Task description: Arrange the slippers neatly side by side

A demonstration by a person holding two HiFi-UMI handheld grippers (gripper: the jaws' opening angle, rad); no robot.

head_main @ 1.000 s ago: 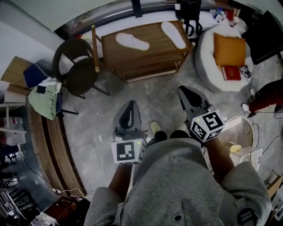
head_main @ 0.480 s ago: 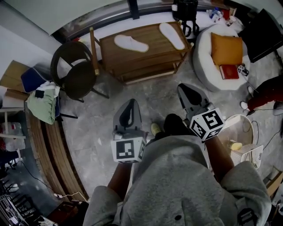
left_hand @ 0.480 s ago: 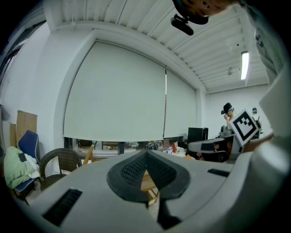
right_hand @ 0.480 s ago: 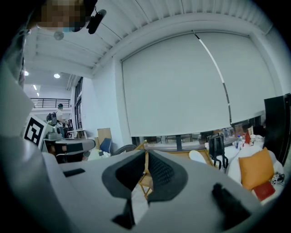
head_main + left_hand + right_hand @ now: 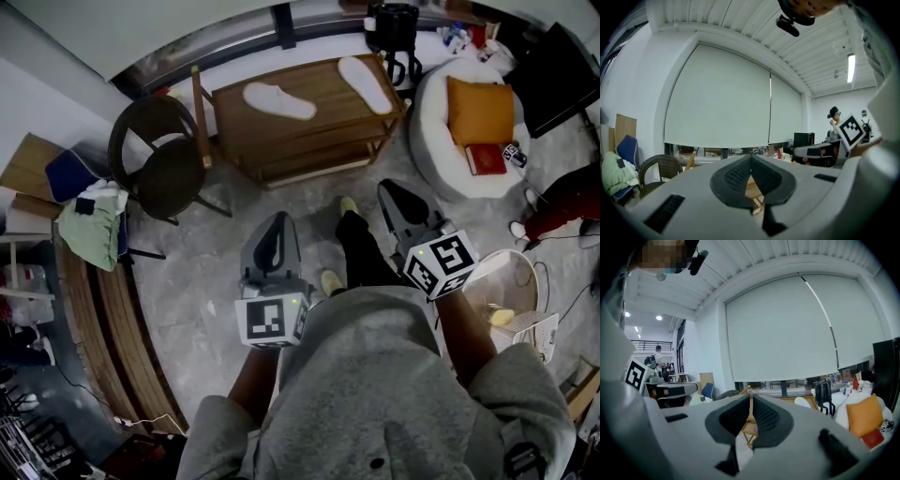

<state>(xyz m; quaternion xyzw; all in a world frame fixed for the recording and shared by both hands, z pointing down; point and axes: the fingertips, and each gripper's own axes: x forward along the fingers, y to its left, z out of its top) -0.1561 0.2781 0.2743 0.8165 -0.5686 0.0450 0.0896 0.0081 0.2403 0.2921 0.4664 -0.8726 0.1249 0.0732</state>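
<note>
Two white slippers lie apart on a low wooden table (image 5: 309, 131) at the far side of the room, one at its left (image 5: 278, 99) and one at its right end (image 5: 366, 82), at different angles. My left gripper (image 5: 275, 221) hangs over the floor well short of the table, shut, nothing in it. My right gripper (image 5: 393, 193) is beside it, a little farther forward, also shut and empty. In the left gripper view the jaws (image 5: 751, 158) meet at their tips. In the right gripper view the jaws (image 5: 750, 398) meet too, and one slipper (image 5: 802, 402) shows beyond them.
A dark wicker chair (image 5: 159, 155) stands left of the table. A white pouf (image 5: 441, 112) with an orange cushion (image 5: 481, 108) and a red book (image 5: 485, 157) is at the right. A pale basket (image 5: 511, 281) stands near my right arm. The person's foot (image 5: 348, 204) is between the grippers.
The person's leg has stepped forward between the grippers, towards the table. Both grippers have kept their places and stayed shut.
</note>
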